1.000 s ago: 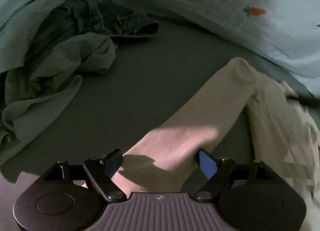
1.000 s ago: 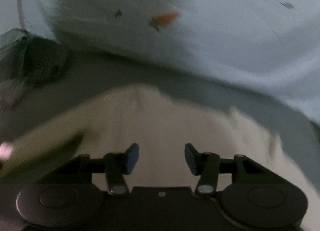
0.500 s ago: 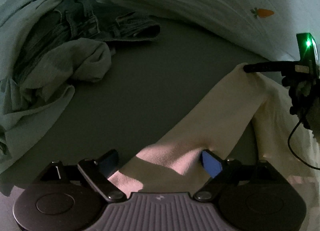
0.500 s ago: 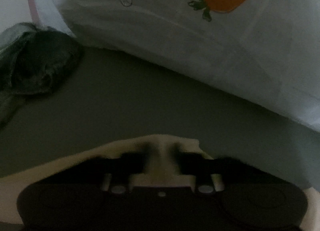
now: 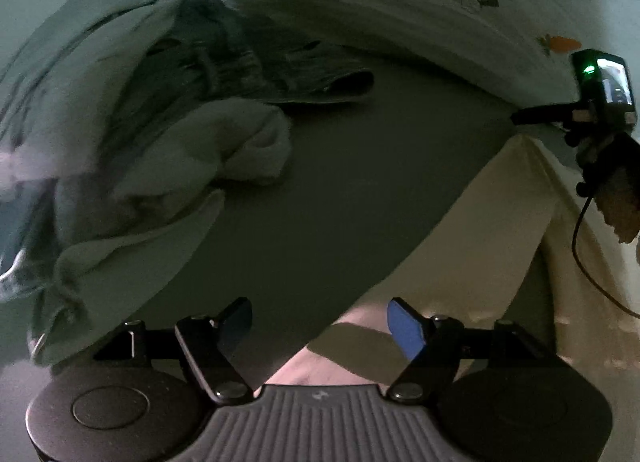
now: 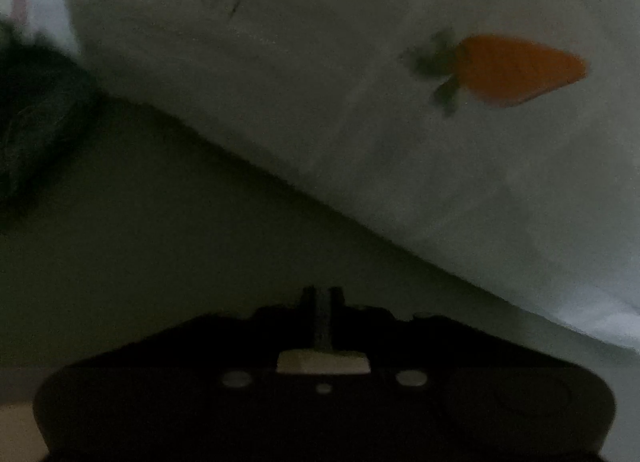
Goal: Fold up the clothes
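Note:
A cream garment point(image 5: 480, 229) lies spread on the dark grey bed sheet point(image 5: 360, 181), running from the near edge up to the right. My left gripper point(image 5: 320, 314) hovers over its near end with blue pads wide apart. Its jaws are closing, and the cloth edge lies below them, untouched. My right gripper point(image 5: 516, 117) sits just beyond the garment's far corner. In the right wrist view the right gripper point(image 6: 323, 296) shows a narrow gap and its jaws are opening. A strip of cream cloth point(image 6: 320, 364) shows behind the fingers, none at the tips.
A heap of grey-green clothes point(image 5: 160, 141) with denim jeans point(image 5: 280, 65) fills the left of the bed. A white quilt with a carrot print point(image 6: 360, 101) bulges along the far side. A person's hand point(image 5: 616, 181) and a cable point(image 5: 580, 246) are at the right.
The right gripper shut on the garment's far corner, drew it towards the quilt, then parted its jaws slightly. The left jaws came a little closer together.

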`<state>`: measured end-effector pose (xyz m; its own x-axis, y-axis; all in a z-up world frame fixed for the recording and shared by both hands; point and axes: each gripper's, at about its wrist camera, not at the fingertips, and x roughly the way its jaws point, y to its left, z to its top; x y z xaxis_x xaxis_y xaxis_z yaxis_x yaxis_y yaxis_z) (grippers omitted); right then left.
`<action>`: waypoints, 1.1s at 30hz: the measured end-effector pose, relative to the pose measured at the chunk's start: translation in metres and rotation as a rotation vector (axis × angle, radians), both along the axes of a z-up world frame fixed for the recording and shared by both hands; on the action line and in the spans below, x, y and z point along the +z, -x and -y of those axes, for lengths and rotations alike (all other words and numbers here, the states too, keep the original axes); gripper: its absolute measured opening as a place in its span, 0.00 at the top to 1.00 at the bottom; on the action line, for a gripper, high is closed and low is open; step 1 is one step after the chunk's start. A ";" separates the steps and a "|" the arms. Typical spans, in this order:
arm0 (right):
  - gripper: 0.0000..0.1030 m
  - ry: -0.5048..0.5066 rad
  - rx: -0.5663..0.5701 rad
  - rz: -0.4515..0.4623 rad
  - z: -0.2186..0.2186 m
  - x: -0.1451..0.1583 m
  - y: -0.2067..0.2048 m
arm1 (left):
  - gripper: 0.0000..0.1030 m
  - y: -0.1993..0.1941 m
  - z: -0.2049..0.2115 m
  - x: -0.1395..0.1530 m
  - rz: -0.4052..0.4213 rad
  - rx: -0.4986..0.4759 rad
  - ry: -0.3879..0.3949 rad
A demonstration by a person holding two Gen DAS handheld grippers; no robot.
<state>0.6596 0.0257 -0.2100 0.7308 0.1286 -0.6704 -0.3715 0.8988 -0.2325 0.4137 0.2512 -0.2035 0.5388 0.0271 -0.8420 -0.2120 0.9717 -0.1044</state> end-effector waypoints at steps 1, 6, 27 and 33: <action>0.69 -0.034 -0.010 0.008 0.003 0.009 0.006 | 0.26 0.006 -0.003 0.002 -0.016 0.004 -0.001; 0.47 -0.057 -0.017 0.047 0.033 0.037 0.080 | 0.19 0.050 -0.017 0.001 -0.087 0.053 -0.027; 0.22 0.040 -0.556 -0.223 0.194 0.008 0.371 | 0.04 0.137 -0.032 -0.024 -0.048 0.078 -0.071; 0.21 0.006 -0.698 -0.221 0.221 0.006 0.408 | 0.00 0.135 -0.030 -0.025 -0.034 0.120 -0.057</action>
<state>0.2511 -0.1956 -0.2036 0.4888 -0.3218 -0.8109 0.2490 0.9423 -0.2238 0.2787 0.2807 -0.2286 0.5004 0.1376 -0.8548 -0.3290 0.9434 -0.0408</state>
